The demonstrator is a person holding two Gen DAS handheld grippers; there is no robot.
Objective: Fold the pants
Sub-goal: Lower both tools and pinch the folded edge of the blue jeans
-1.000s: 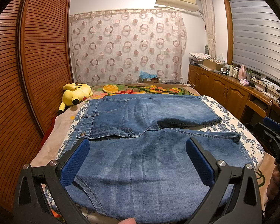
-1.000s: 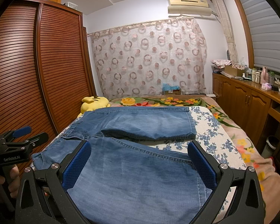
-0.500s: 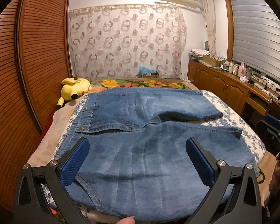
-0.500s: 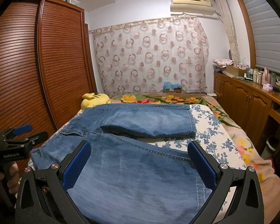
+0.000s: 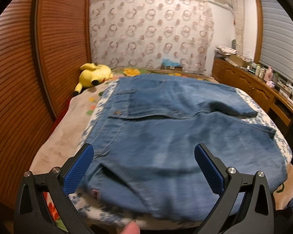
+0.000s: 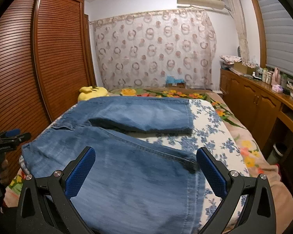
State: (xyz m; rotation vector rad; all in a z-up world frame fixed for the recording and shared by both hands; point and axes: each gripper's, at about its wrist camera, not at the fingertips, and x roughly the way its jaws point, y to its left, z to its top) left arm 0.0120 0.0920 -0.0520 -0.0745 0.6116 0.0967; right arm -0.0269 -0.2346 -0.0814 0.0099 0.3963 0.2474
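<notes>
Bed (image 6: 214, 128) ahead, blurred jeans (image 5: 166, 136) under both spread, empty grippers, left gripper (image 5: 143, 167), right gripper (image 6: 145, 170), near hem cut off below.

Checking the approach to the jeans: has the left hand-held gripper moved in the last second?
Yes. The left hand-held gripper has moved forward and leftward: the wardrobe and jeans loom larger than before.

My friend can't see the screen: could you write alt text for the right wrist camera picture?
Blue jeans lie spread flat on a floral bedspread, seen between the right gripper and its open blue-padded fingers. A yellow plush toy sits beyond.
</notes>
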